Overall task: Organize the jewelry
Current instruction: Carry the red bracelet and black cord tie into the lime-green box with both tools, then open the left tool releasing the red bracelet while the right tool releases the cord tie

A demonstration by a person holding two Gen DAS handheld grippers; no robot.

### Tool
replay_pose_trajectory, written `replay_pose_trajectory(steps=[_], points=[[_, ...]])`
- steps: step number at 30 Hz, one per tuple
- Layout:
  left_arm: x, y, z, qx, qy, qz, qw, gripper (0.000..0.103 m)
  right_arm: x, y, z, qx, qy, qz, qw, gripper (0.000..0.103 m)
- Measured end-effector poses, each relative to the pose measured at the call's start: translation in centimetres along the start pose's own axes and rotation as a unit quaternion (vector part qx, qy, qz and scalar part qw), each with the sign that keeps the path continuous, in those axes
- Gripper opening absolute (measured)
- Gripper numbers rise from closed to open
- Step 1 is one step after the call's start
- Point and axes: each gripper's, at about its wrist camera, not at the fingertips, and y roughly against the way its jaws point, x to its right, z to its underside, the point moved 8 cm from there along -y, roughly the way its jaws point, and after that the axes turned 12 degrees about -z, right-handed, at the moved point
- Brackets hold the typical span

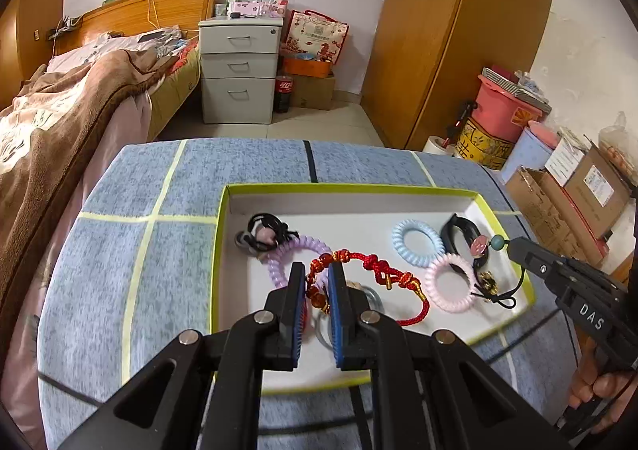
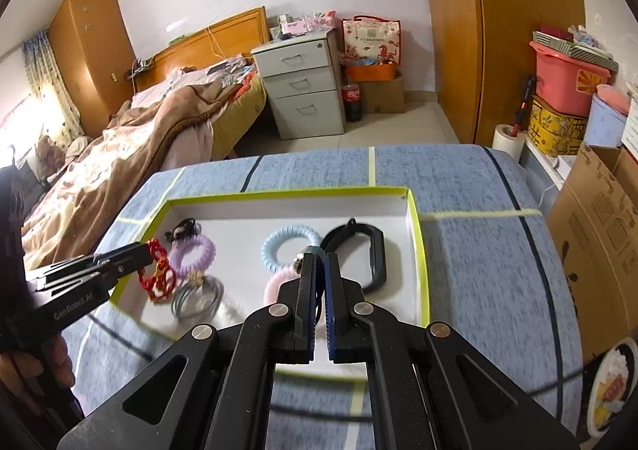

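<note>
A white tray with a lime-green rim (image 1: pixel 351 188) (image 2: pixel 287 192) lies on the blue checked tablecloth. My left gripper (image 1: pixel 317 282) (image 2: pixel 145 252) is shut on a red braided bracelet (image 1: pixel 375 262) (image 2: pixel 159 276), which trails over the tray floor. My right gripper (image 2: pixel 323 262) (image 1: pixel 512 246) is shut on a black cord charm with a teal bead (image 1: pixel 497 241) (image 2: pixel 315 250) over the tray's right side. In the tray lie a purple spiral hair tie (image 1: pixel 279 250), a blue one (image 1: pixel 416 242), a pink one (image 1: pixel 450 286), a black band (image 2: pixel 371 254), black hair ties (image 1: pixel 265 228) and silver bangles (image 2: pixel 195 298).
The table (image 1: pixel 171 250) stands beside a bed (image 1: pixel 71 107) on the left. Cardboard boxes (image 1: pixel 558 202) and stacked bins (image 1: pixel 502 111) crowd the right. A plate of small items (image 2: pixel 610 382) sits at the table's right edge. A hand (image 1: pixel 598 386) grips each tool handle.
</note>
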Motion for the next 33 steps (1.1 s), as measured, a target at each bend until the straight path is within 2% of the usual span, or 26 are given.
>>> replay_pose_trajectory(steps=[8,23,33], points=[[-0.3,-2.5,-0.6,-0.02,0.005,-0.006,0.9998,0.012,1.4,-1.9,-1.6,-0.008,0.002,0.013,1.0,0.004],[0.3,-4.4,0.4,-0.046,-0.004,-0.005,0.9989,0.013,2.3,-3.5,-1.1,-0.025,0.027,0.045,0.998,0.004],[0.6,-4.4,0.6,-0.047,-0.005,-0.001,0.9989,0.022,2.7,-3.6,-0.9,-0.026,0.025,0.053,0.998,0.004]])
